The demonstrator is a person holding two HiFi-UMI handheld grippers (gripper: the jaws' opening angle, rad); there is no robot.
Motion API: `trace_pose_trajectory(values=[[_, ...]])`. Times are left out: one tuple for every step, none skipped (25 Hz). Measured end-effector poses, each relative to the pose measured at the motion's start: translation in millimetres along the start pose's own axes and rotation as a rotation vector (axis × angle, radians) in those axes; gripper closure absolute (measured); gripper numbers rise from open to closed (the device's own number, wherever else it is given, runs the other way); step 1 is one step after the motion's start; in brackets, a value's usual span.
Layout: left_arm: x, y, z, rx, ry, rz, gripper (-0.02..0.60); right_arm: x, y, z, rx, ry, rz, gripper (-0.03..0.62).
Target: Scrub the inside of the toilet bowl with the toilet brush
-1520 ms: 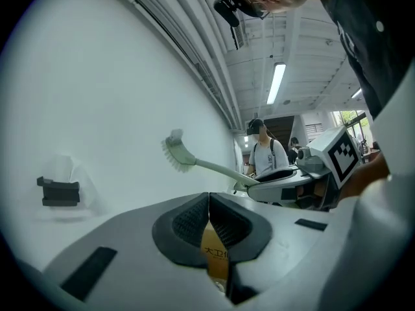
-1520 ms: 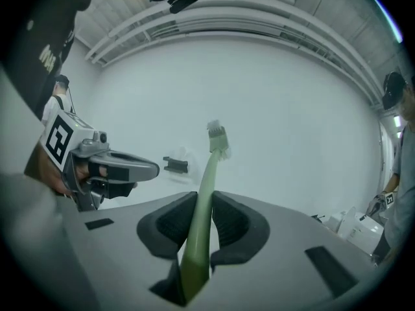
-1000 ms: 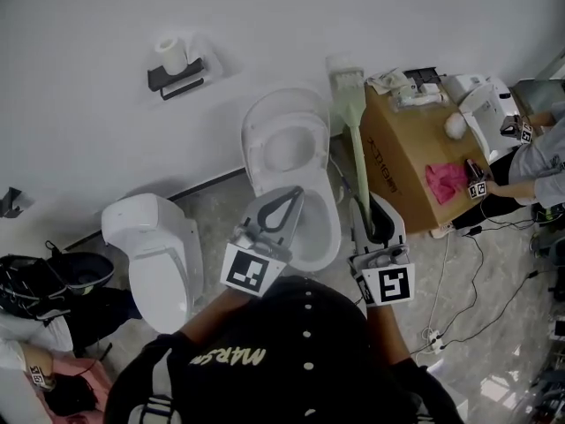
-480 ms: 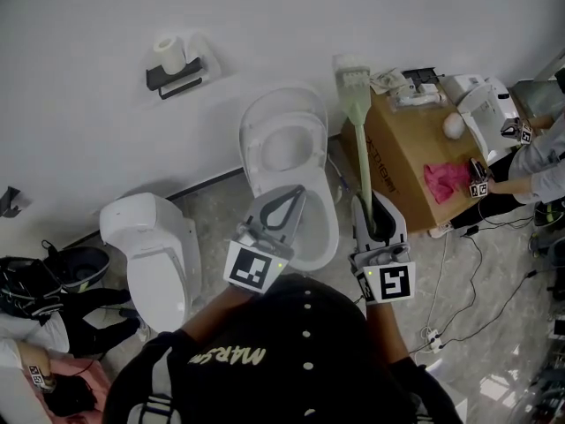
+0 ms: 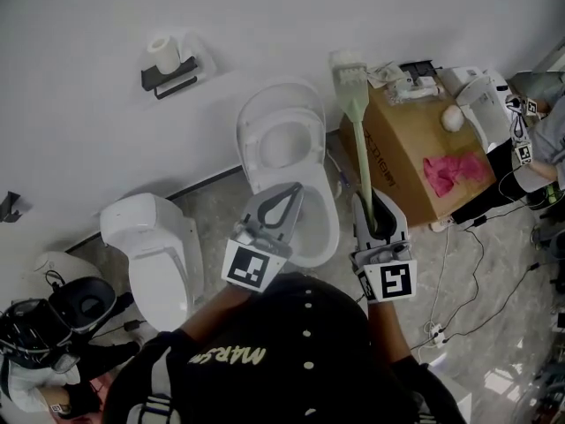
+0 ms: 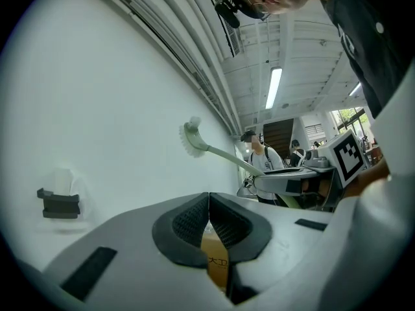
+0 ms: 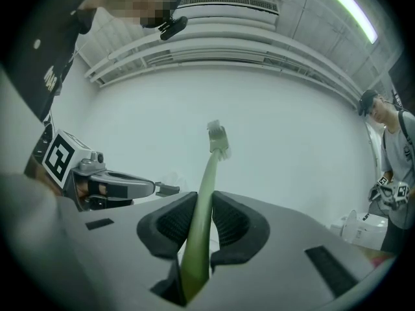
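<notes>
Right gripper (image 5: 374, 208) upright, clamped on toilet brush (image 5: 356, 122)

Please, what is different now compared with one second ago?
At the right edge, another person's gripper drew back from the pink cloth; a person at lower left shifted too. Unchanged: the right gripper shut on the toilet brush, raised beside the toilet; the left gripper shut and empty.
</notes>
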State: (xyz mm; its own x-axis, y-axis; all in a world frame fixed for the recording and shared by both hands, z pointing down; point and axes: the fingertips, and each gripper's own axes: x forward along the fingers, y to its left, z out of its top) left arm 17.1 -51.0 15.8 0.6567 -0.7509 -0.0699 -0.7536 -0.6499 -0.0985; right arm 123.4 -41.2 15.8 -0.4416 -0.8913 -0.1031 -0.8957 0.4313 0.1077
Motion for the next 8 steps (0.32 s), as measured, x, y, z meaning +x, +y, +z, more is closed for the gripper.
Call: trace_pose_trajectory(values=[[0.1, -0.5, 0.7, 0.004, -0.002, -0.002, 0.554, 0.0, -0.3, 0.2, 0.002, -0.001, -0.002, 0.505], [0.1, -1.0, 1.7, 0.006, -0.005, -0.003, 0.554, -0.1, -0.4, 0.7, 0.004, -0.003, -0.003, 0.505], [0.2, -1.6, 2.3, 0.006, -0.005, -0.003, 0.554, -0.4, -0.3, 1.1, 0.005, -0.004, -0.001, 0.505], [0.3, -2.2, 2.5, 0.004, -0.003, -0.002, 0.554, -0.8, -0.1, 1.2, 0.005, -0.003, 0.002, 0.505], [0.5, -2.4, 2.6, 0.002, -0.002, 0.0, 0.554, -1.0, -0.1, 1.1, 0.006, 0.0, 0.003, 0.505], [0.8, -2.5, 2.9, 0.001, -0.002, 0.001, 0.554, -1.1, -0.6, 1.4, 0.007, 0.003, 0.002, 0.505], [1.2, -2.5, 3.3, 0.001, -0.002, 0.002, 0.554, -0.9, -1.3, 2.0, 0.009, 0.006, -0.001, 0.505], [1.6, -2.5, 3.7, 0.001, -0.003, 0.002, 0.554, -0.6, -2.0, 2.9, 0.011, 0.007, -0.005, 0.505]])
